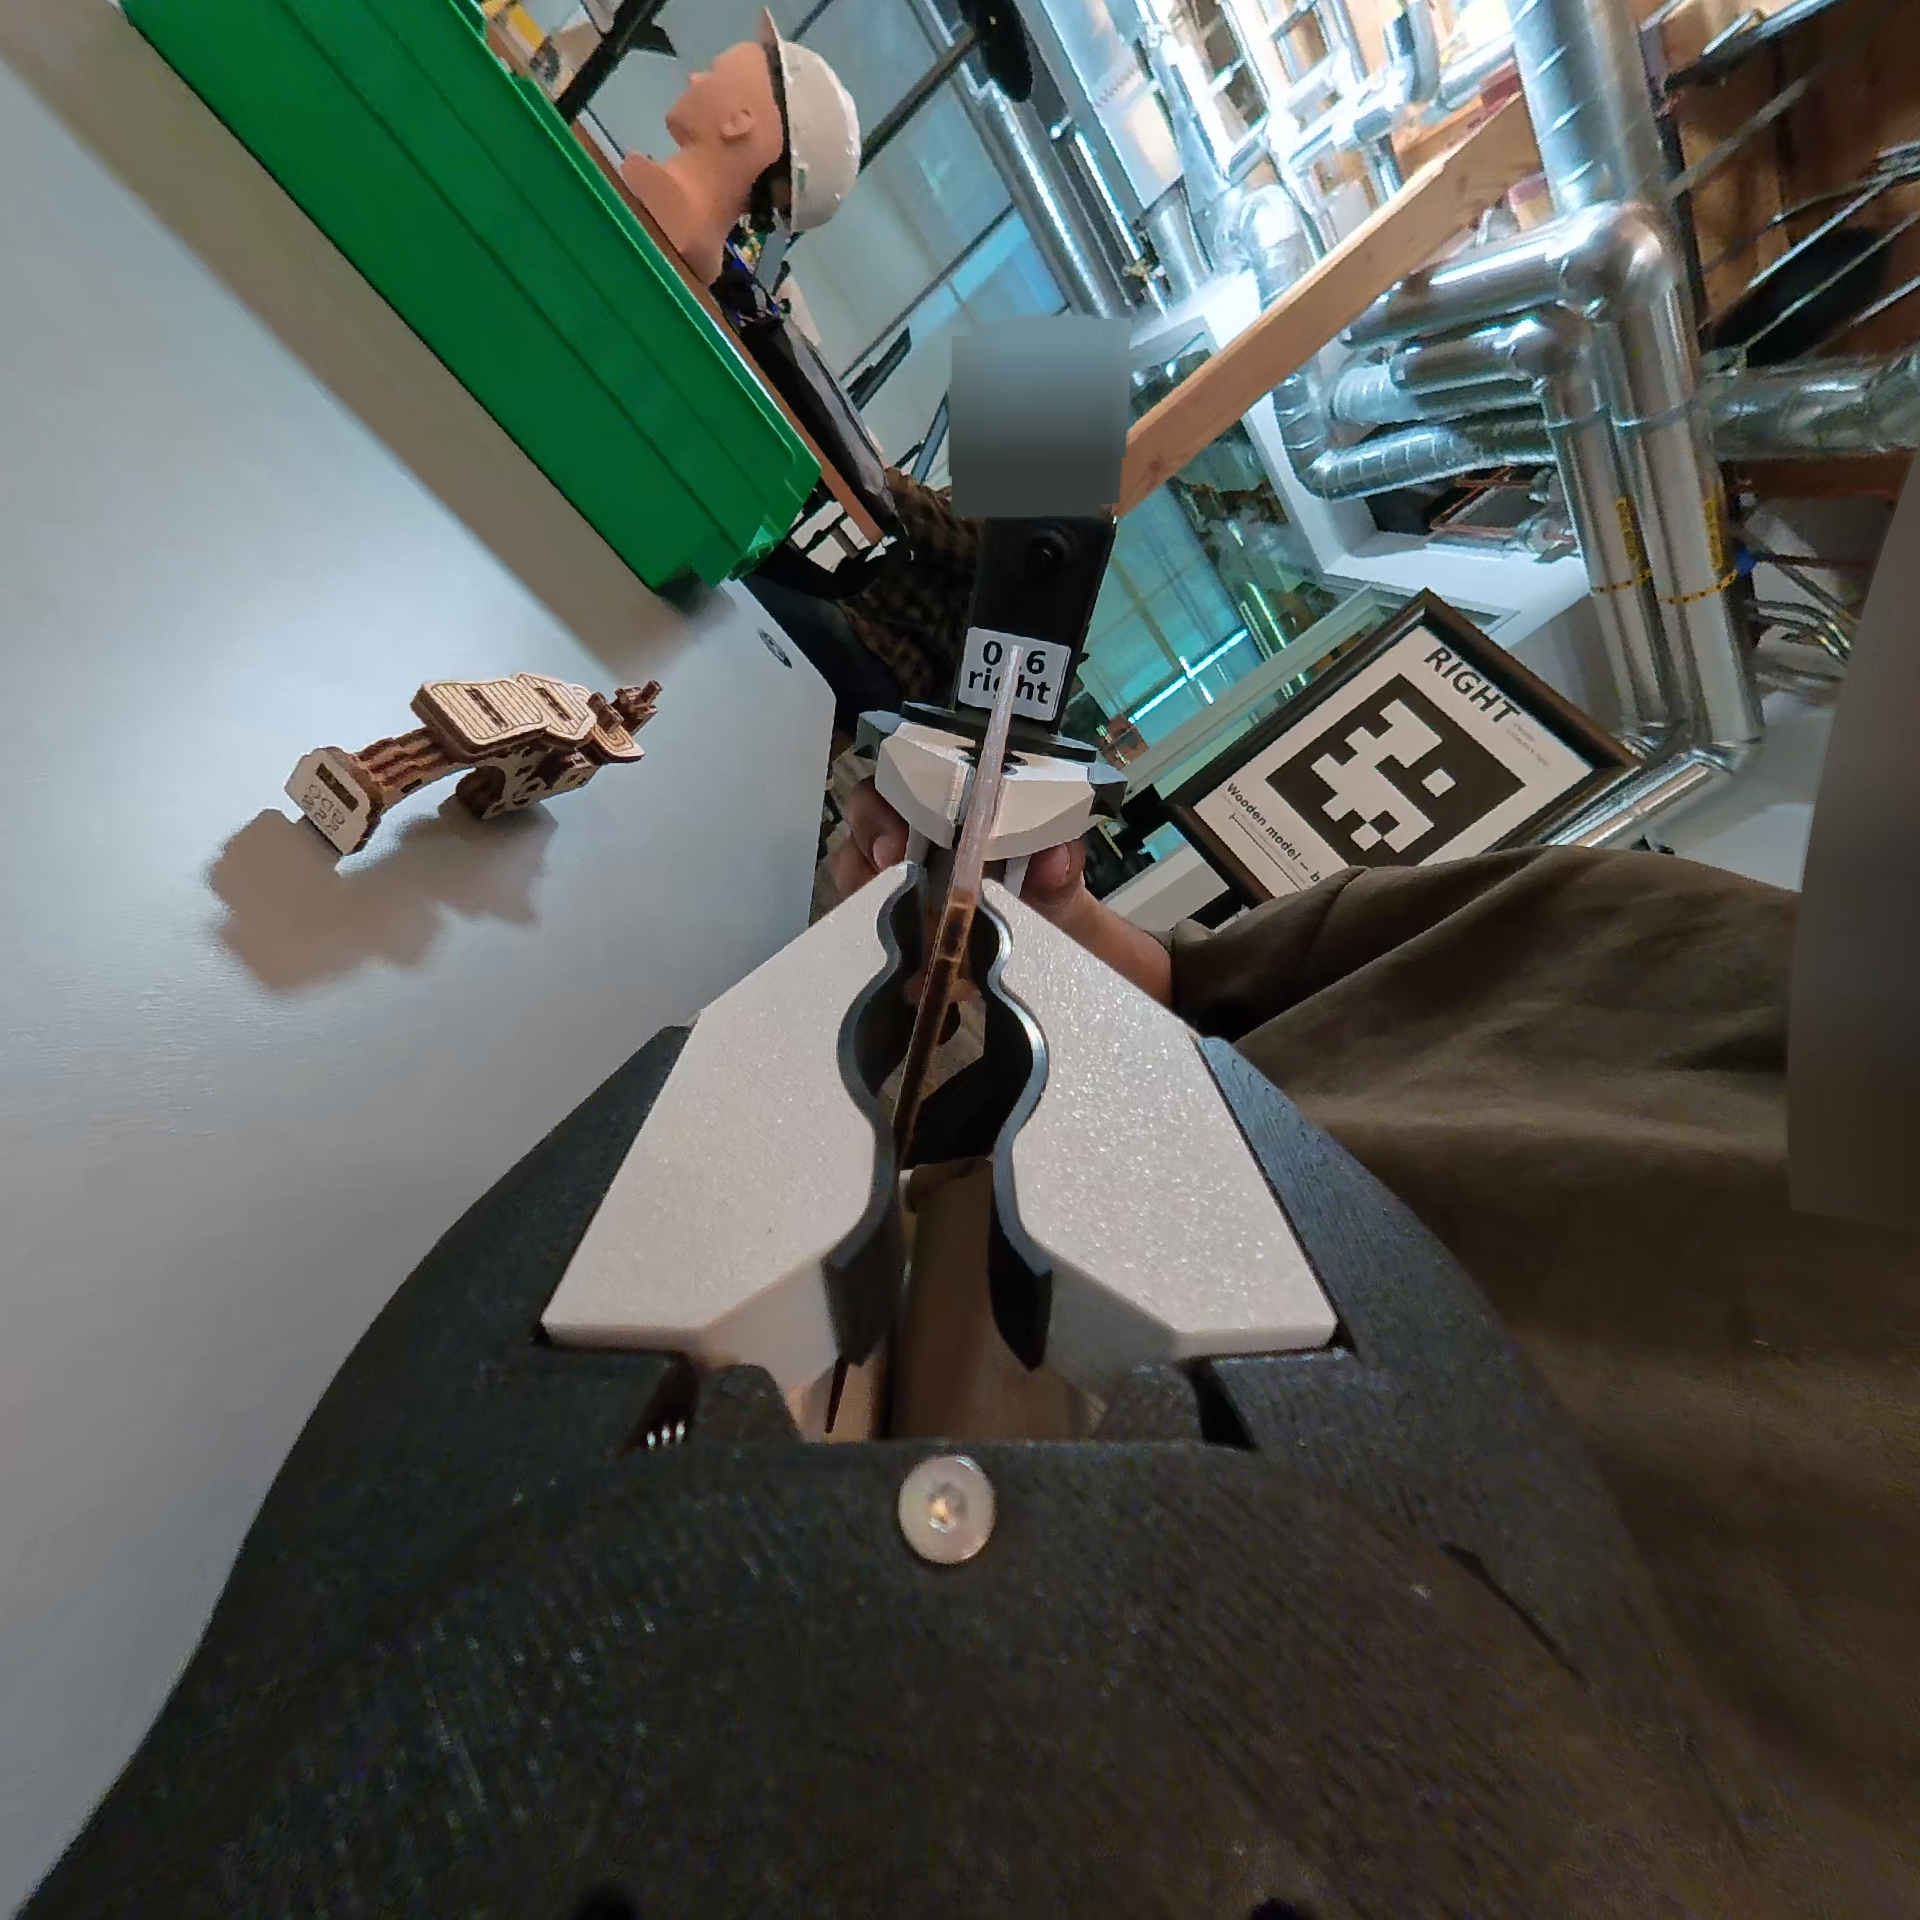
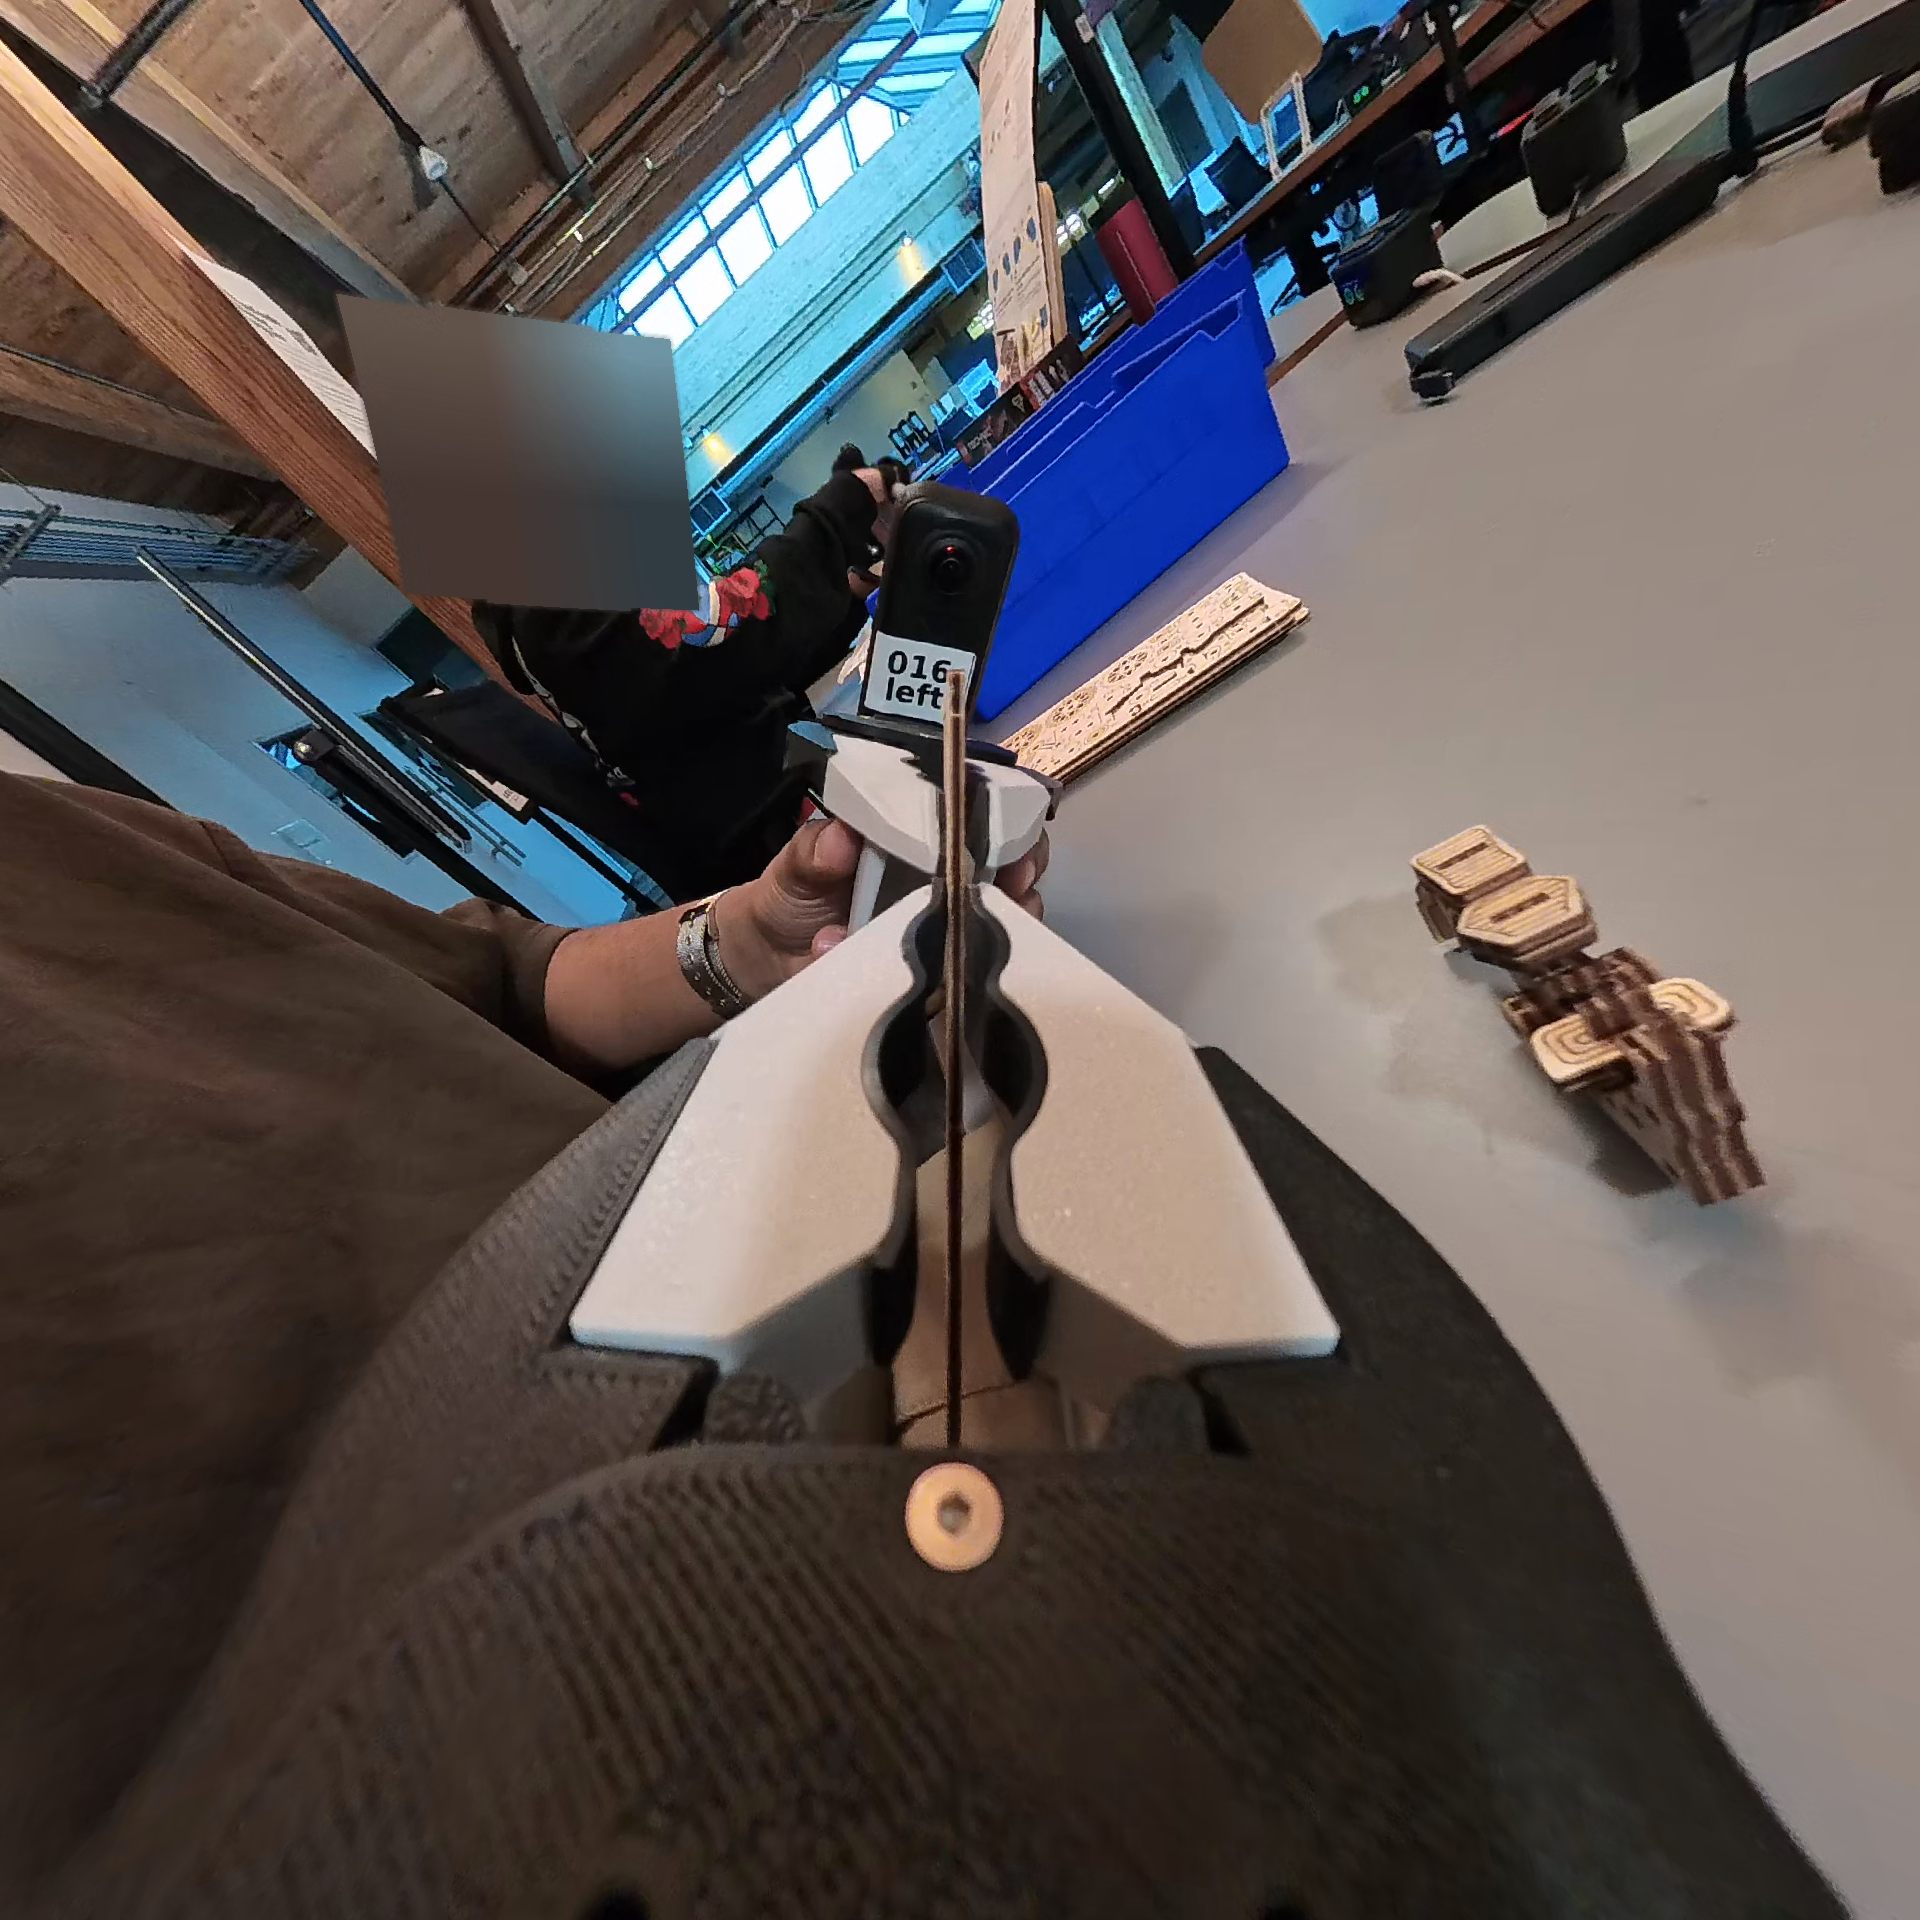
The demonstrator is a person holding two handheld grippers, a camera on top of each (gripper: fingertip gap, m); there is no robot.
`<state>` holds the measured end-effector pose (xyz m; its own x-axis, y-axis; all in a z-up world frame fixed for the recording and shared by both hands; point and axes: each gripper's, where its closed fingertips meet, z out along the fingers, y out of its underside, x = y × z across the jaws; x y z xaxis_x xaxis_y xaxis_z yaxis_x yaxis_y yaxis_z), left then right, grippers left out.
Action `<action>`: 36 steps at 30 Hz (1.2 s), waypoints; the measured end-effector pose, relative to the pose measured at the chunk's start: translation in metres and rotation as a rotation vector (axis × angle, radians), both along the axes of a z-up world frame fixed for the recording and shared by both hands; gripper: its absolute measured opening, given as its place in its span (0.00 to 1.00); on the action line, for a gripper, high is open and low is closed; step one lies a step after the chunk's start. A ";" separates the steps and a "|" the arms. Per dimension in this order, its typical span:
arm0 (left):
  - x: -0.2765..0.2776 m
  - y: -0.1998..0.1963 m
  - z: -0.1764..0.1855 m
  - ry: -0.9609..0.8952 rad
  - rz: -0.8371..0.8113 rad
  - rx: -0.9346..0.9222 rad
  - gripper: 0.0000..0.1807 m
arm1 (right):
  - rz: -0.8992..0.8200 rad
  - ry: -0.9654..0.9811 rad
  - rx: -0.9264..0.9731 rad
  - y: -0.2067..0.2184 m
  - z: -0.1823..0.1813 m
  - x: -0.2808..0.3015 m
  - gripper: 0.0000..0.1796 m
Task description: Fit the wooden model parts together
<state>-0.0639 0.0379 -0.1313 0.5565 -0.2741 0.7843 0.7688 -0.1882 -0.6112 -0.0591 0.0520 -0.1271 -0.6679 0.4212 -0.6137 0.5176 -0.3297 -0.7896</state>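
Both tools clenched on one thin wooden sheet point(image 2: 953, 1039) — left tool point(image 1: 940, 914), right tool point(image 2: 951, 914) | half-built model point(image 1: 478, 758) on bench point(image 1: 208, 1143) beside | keep sheet edge-on, squeeze gently — it could snap.

The thin laser-cut plywood sheet point(image 2: 953, 1039) shows a dark scorched edge — it sits between grainy white plastic fingers point(image 2: 1122, 1164) on a ribbed matt black printed tool point(image 2: 953, 914). The smooth grey desk point(image 2: 1558, 623) looks matt — pale layered-wood model point(image 2: 1590, 1018) on it.

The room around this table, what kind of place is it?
Probably a workshop or maker space: bare metal ducts run along the wall, timber beams cross overhead, and green and blue bins sit on the grey table.
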 end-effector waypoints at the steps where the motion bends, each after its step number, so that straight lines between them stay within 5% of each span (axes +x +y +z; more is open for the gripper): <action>1: 0.000 0.000 0.000 -0.004 0.000 0.002 0.03 | 0.000 -0.001 -0.003 0.000 0.000 0.000 0.01; 26: -0.002 0.001 0.001 0.001 0.026 0.006 0.00 | -0.022 -0.015 -0.005 0.001 -0.002 -0.003 0.01; 36: 0.002 0.007 -0.008 -0.034 0.036 -0.049 0.00 | -0.153 0.160 0.280 0.009 -0.007 -0.010 0.06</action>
<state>-0.0617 0.0447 -0.1395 0.5386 -0.2147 0.8148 0.7955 -0.1892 -0.5757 -0.0692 0.0610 -0.1342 -0.6623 0.6610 -0.3528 0.3413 -0.1530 -0.9274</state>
